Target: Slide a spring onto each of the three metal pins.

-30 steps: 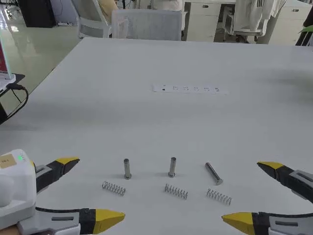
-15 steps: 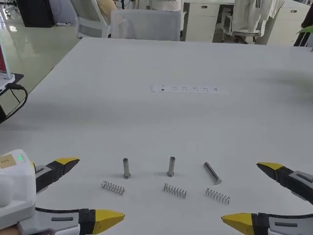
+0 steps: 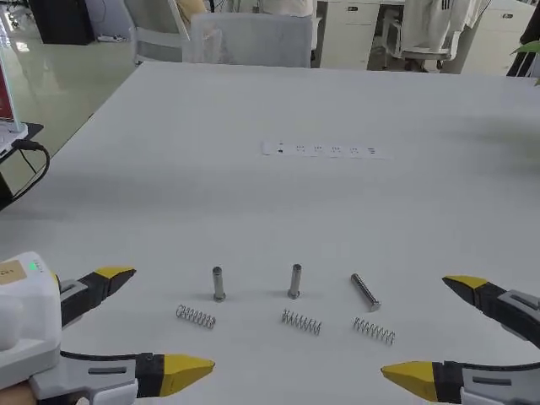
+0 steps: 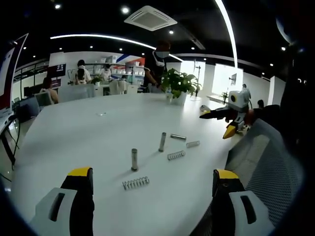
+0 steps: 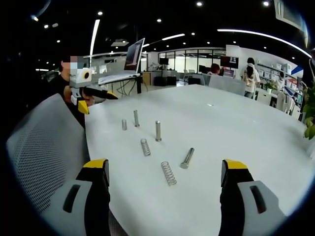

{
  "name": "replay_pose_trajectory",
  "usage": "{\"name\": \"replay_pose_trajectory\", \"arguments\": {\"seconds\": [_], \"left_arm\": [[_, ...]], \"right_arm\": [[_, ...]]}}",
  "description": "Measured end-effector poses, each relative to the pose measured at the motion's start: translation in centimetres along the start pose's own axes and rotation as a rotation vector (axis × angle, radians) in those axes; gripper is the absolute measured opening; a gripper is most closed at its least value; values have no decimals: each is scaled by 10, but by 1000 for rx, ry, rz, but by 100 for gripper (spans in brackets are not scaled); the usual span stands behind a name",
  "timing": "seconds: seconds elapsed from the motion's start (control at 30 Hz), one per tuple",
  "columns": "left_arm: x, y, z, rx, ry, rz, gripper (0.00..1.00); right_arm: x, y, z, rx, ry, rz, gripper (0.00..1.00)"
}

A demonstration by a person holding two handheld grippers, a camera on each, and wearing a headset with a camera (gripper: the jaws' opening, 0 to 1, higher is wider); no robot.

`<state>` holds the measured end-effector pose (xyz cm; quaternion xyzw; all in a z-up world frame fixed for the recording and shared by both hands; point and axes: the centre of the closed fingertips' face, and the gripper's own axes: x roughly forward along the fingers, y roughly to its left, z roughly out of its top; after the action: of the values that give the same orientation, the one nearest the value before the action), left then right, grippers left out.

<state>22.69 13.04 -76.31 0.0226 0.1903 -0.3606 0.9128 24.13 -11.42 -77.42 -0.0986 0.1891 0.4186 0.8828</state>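
Observation:
Three metal pins are on the white table: the left pin (image 3: 218, 283) and middle pin (image 3: 295, 281) stand upright, the right pin (image 3: 364, 292) lies tilted. A spring lies in front of each: left spring (image 3: 196, 316), middle spring (image 3: 301, 322), right spring (image 3: 374, 331). My left gripper (image 3: 156, 319) hangs open at the lower left, short of the left spring (image 4: 136, 183). At the lower right my right gripper (image 3: 439, 325) is open, near the right spring (image 5: 168, 173) and the lying pin (image 5: 187, 158). Both grippers hold nothing.
A white power strip (image 3: 327, 151) lies on the table beyond the pins. Chairs (image 3: 249, 40) stand at the table's far edge. A black cable (image 3: 34, 164) hangs off the left side. A potted plant (image 4: 178, 84) stands on the table in the left gripper view.
The head view has shifted slightly, so the pins and springs sit a little higher in the picture. Neither gripper has visibly moved or changed its opening.

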Motion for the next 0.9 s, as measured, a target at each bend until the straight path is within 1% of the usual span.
{"name": "replay_pose_trajectory", "arguments": {"seconds": [0.27, 0.43, 0.6, 0.77, 0.9], "left_arm": [[-3, -3, 2, -1, 0, -2, 99], [-4, -3, 3, 1, 4, -2, 99], [-7, -1, 5, 5, 9, 1, 99], [-10, 3, 4, 9, 17, 6, 99], [-11, 7, 5, 6, 10, 14, 99]], "right_arm": [[-5, 3, 1, 5, 1, -5, 95], [-5, 4, 2, 10, -2, -8, 95], [0, 5, 5, 13, -13, -6, 95], [5, 8, 5, 16, -16, 1, 95], [7, 10, 5, 11, -11, 9, 95]]}}
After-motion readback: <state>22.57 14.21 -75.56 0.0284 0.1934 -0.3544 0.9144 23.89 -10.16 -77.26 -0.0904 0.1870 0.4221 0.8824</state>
